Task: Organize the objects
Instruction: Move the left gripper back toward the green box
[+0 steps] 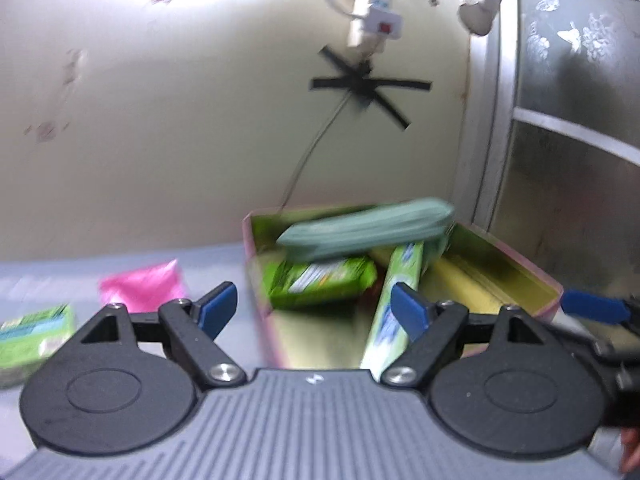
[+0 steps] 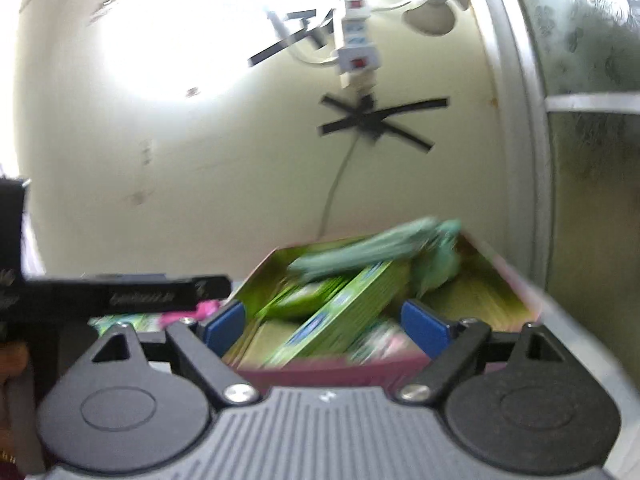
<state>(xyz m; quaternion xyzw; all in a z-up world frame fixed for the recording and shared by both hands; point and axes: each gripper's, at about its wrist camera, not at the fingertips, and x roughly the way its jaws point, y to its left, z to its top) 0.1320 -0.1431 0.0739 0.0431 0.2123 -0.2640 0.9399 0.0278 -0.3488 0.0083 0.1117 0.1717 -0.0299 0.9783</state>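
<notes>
My left gripper [image 1: 314, 308]: jaws spread wide, nothing between the blue pads, aimed slightly downward over the near edge of the open box [image 1: 520, 268]. My right gripper [image 2: 324, 320]: jaws likewise parted and empty, angled down at the same box [image 2: 320, 372] from its pink near wall. In the left view one blue fingertip of the right gripper [image 1: 592, 306] enters at the right edge; in the right view the left gripper's black body [image 2: 120, 292] crosses the left side.

Loose on the pale table [image 1: 224, 268], left of the box: a green packet [image 1: 36, 332], cut off by the gripper body, and just beyond it a pink packet [image 1: 140, 286].

Inside the box: a green packet [image 1: 320, 284] lying flat, a long light-green carton [image 1: 394, 304] leaning diagonally, and a teal pouch [image 1: 368, 232] resting across the top, reaching toward the far rim. Print on all of them is smeared by motion blur and unreadable.

Behind: a cream wall with a black tape cross [image 1: 368, 84], a thin cable [image 1: 312, 152] running down to the box, and a white power strip [image 1: 380, 8] above. Frosted door panel [image 1: 572, 120] at right.
</notes>
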